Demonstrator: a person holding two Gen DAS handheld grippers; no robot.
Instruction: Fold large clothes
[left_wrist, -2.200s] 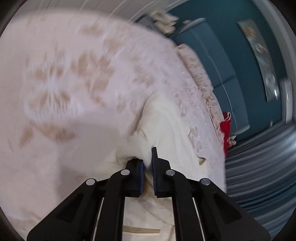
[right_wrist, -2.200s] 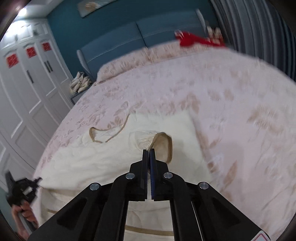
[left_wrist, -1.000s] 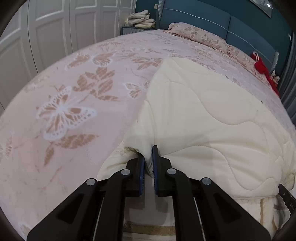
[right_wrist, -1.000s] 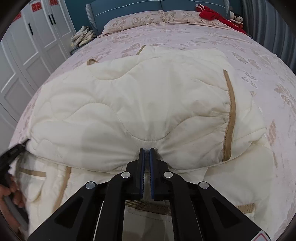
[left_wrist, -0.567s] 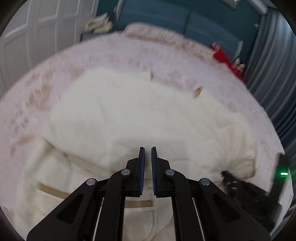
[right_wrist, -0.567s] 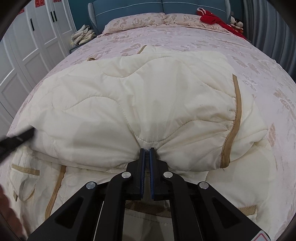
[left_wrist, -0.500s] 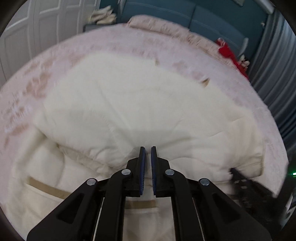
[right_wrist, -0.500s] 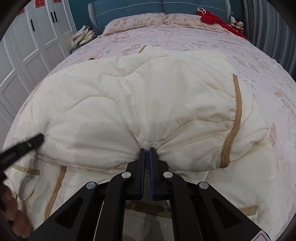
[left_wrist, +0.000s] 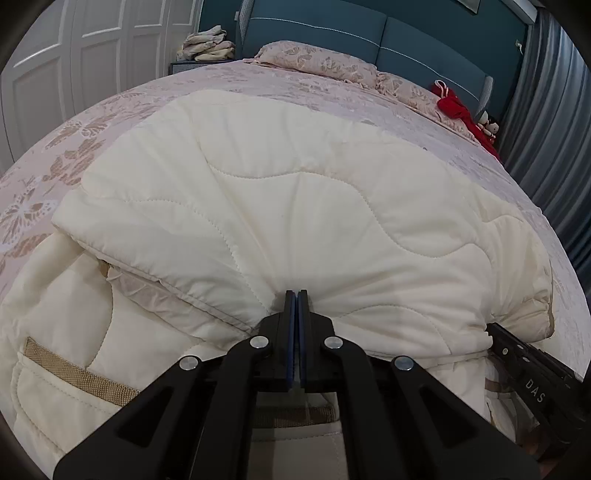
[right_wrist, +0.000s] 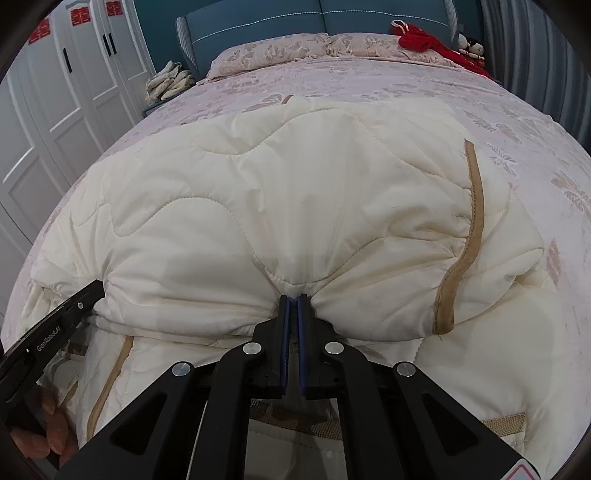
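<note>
A cream quilted coat (left_wrist: 295, 192) lies spread across the pink butterfly bedspread (left_wrist: 74, 147), folded back on itself so that a thick upper layer overlaps the lower panel with its tan-trimmed pocket (left_wrist: 74, 373). Its long axis runs side to side in front of the person, and the folded edge faces both claws.

Starting at the left of the coat, the left gripper (left_wrist: 296, 295) has its fingers pressed tightly together on that folded edge; the fabric puckers into radiating creases right at the tips, so it reads as pinching the coat, with only a thin bite of cloth between the pads. In the right wrist view the same gripper enters from the lower left (right_wrist: 74, 306), touching the edge near the coat's left end.

Further right along the same edge, the right gripper (right_wrist: 293, 297) is likewise clamped on a gathered pinch of the quilting, just beside the tan binding strip (right_wrist: 469, 236).

Both claws hold the near edge, and the bulk of the coat lies ahead of them toward the pillows (right_wrist: 273, 51). Neither hand looks nearer, so the next fold probably calls for both to carry the edge together.
</note>
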